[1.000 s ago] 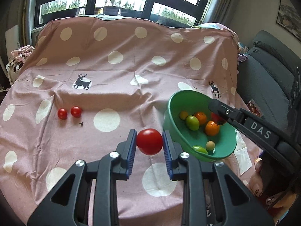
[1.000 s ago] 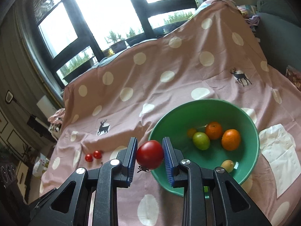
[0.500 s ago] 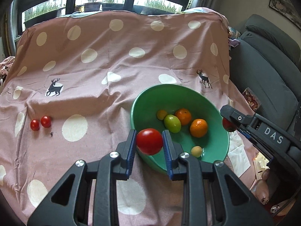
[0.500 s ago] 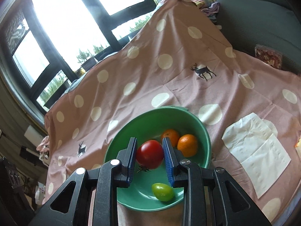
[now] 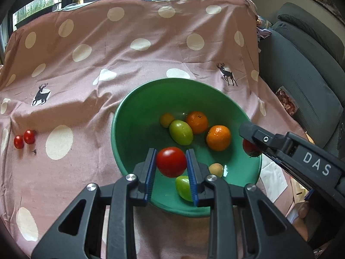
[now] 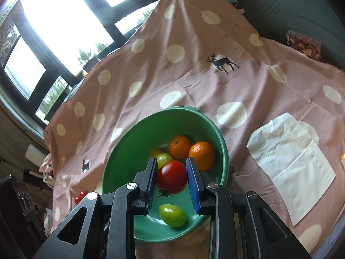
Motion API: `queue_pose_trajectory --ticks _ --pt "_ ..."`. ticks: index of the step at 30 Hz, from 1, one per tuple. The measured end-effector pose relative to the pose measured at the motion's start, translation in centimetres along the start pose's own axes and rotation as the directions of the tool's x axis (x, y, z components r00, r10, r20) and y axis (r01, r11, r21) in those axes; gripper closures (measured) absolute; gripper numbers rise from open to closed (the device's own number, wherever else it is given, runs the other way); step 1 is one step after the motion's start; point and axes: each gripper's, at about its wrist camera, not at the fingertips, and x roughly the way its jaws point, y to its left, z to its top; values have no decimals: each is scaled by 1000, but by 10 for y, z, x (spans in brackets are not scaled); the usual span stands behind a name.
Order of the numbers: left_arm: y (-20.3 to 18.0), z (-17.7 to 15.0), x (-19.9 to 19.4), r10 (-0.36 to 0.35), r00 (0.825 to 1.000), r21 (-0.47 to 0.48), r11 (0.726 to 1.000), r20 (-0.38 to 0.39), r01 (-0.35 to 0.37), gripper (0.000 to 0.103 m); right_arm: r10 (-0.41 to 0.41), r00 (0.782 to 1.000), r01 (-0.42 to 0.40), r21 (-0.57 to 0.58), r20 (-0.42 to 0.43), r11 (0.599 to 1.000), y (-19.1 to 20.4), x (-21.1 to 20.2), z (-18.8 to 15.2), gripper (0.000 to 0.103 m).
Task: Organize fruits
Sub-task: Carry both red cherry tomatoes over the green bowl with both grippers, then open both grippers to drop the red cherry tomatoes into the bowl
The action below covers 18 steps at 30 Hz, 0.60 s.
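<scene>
A green bowl (image 5: 138,116) sits on the pink dotted cloth, holding two oranges (image 5: 218,137), green tomatoes (image 5: 180,132) and small yellow fruits (image 5: 216,169). My left gripper (image 5: 171,161) is shut on a red tomato (image 5: 171,161) held over the bowl's near side. My right gripper (image 6: 171,177) is shut on another red tomato (image 6: 171,177), also over the bowl (image 6: 127,151). In the left wrist view the right gripper's finger (image 5: 280,149) reaches in over the bowl's right rim, with its tomato (image 5: 250,149) partly hidden. Two cherry tomatoes (image 5: 24,139) lie on the cloth at left.
White paper napkins (image 6: 291,164) lie on the cloth right of the bowl. A grey sofa (image 5: 306,69) stands along the right side, with a packet (image 6: 303,44) at its edge. Windows (image 6: 64,21) run behind the cloth. A person's hand (image 5: 301,211) shows at lower right.
Both grippers have moved with their red tomatoes from beside the bowl to over its inside, and lower. The bowl now looks larger and nearer in both views.
</scene>
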Motion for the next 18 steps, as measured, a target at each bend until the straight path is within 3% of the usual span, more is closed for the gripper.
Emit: queue_pose_trajectory --ticks 18 --pt "-6 -3 14 -34 998 -14 999 -50 33 75 4 998 -2 33 -59 999 -8 11 0 73"
